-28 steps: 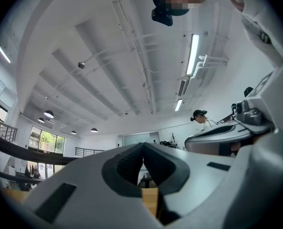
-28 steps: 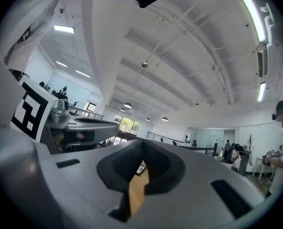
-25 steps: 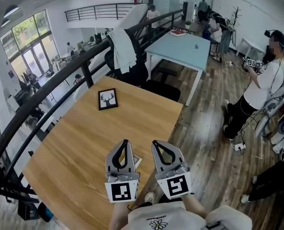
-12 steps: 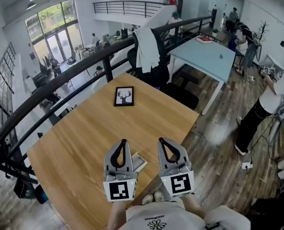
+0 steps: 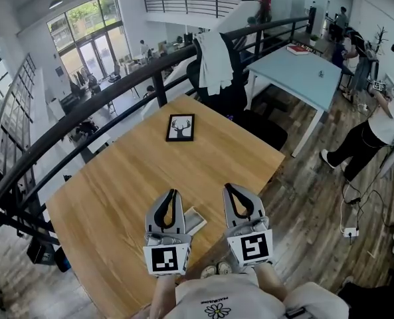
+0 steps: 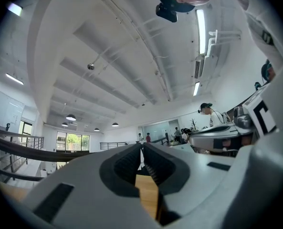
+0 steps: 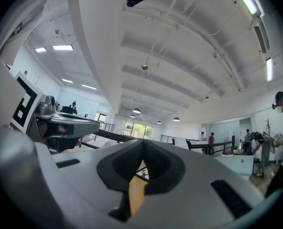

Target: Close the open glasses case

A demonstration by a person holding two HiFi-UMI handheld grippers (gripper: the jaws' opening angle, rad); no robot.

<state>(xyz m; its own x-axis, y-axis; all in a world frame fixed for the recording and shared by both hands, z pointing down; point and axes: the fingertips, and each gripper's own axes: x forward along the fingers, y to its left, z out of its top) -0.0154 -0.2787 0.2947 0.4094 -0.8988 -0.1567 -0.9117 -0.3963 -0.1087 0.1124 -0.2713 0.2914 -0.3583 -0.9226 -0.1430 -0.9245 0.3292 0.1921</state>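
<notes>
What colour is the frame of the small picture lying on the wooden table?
Black. The picture frame shows best in the head view.

Mezzanine with black railing (image 5: pixel 103 102), wooden table (image 5: pixel 117 191), pale blue table (image 5: pixel 296 72) behind, plank floor (image 5: pixel 309 191), tall windows (image 5: pixel 94 42) beyond, strip lights (image 6: pixel 201 23) overhead.

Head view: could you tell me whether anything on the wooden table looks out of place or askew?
Nothing is spilled or damaged. The framed deer picture lies flat on the table, angled to its edges. A pale object near the front edge is half hidden behind the left tool, so its state is unclear.
</notes>
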